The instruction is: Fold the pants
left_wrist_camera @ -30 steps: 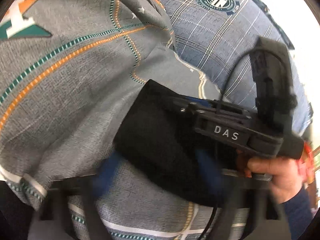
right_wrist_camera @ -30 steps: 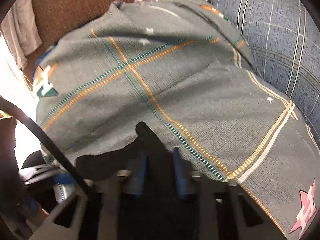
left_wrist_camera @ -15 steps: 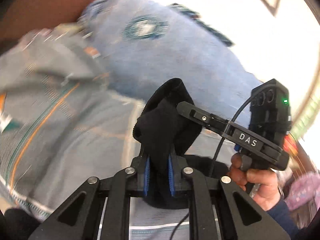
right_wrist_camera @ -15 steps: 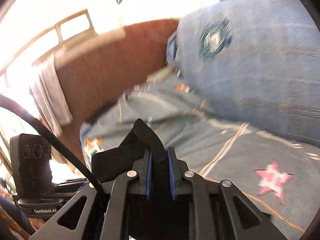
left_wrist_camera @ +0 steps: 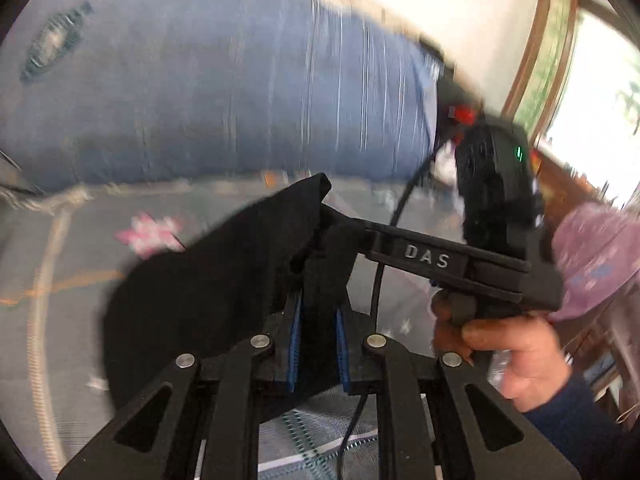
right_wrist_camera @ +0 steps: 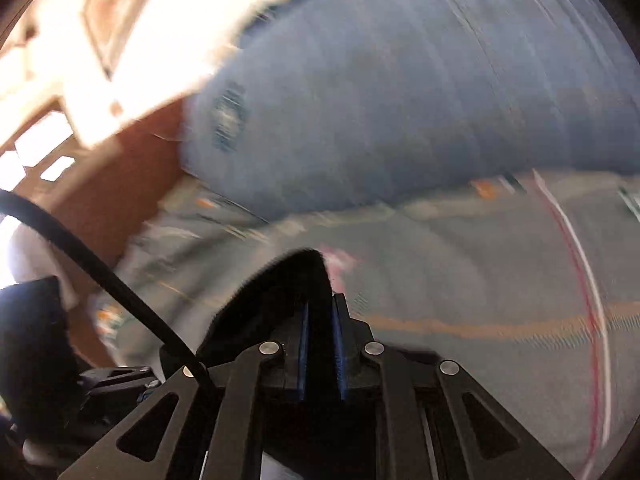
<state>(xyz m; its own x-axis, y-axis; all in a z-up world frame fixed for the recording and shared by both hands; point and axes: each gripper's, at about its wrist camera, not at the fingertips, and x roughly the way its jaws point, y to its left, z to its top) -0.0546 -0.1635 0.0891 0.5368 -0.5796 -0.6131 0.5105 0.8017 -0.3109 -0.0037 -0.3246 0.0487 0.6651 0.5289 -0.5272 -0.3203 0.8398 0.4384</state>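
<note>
We clamp black pants (left_wrist_camera: 208,292) in left gripper (left_wrist_camera: 318,316); right gripper (right_wrist_camera: 320,320) grips pants too. Grey bedsheet (left_wrist_camera: 60,240) below, blue pillow (left_wrist_camera: 200,80) at 12 o'clock.

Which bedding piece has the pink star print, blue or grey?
The grey bedsheet under the held black pants; the star is on it. The blue plaid quilt behind has none.

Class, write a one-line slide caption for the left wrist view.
Left gripper and right gripper both pinch the black pants above the bedsheet.
</note>
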